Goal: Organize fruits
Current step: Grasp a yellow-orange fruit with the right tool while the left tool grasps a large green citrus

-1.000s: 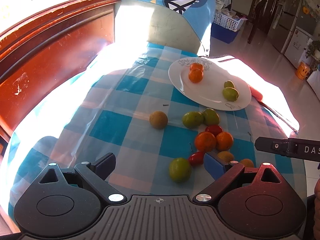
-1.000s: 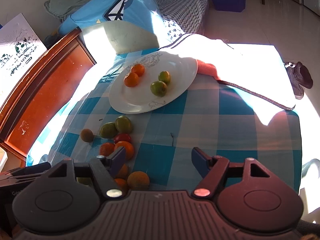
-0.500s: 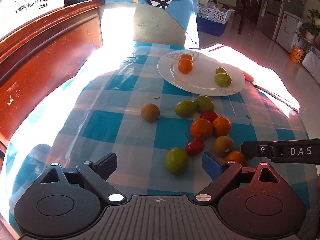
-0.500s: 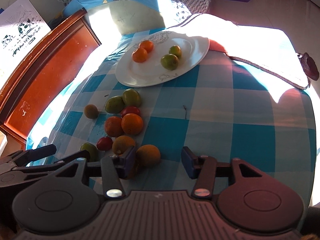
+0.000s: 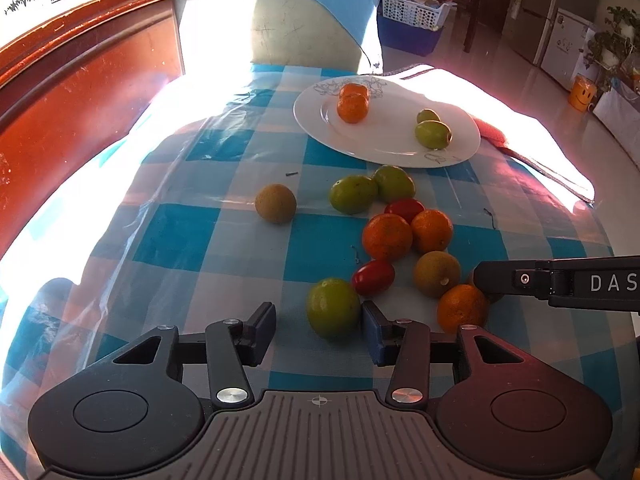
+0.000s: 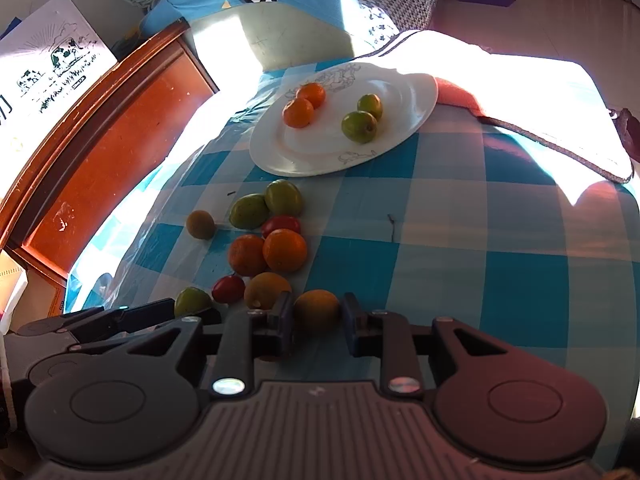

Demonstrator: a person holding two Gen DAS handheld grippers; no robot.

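Note:
A white plate [image 5: 384,148] at the far side holds two oranges and two green fruits; it also shows in the right wrist view [image 6: 412,120]. Several loose fruits lie on the checked cloth. My left gripper [image 5: 319,330] is open around a green fruit [image 5: 333,307]; the right pad touches it, the left pad stands apart. My right gripper [image 6: 316,318] has closed onto an orange fruit [image 6: 317,312], both pads against it on the cloth. The right gripper's finger [image 5: 560,280] shows beside an orange [image 5: 460,308] in the left wrist view.
A red wooden headboard [image 5: 80,92] runs along the left. A red tomato [image 5: 373,277], a brown fruit [image 5: 436,273] and two oranges [image 5: 387,236] crowd between the grippers. A lone brown fruit [image 5: 275,203] lies left. The table edge drops off at right.
Both grippers moved forward and down to the fruits. The left jaws narrowed around the green fruit. The right jaws closed onto the orange fruit.

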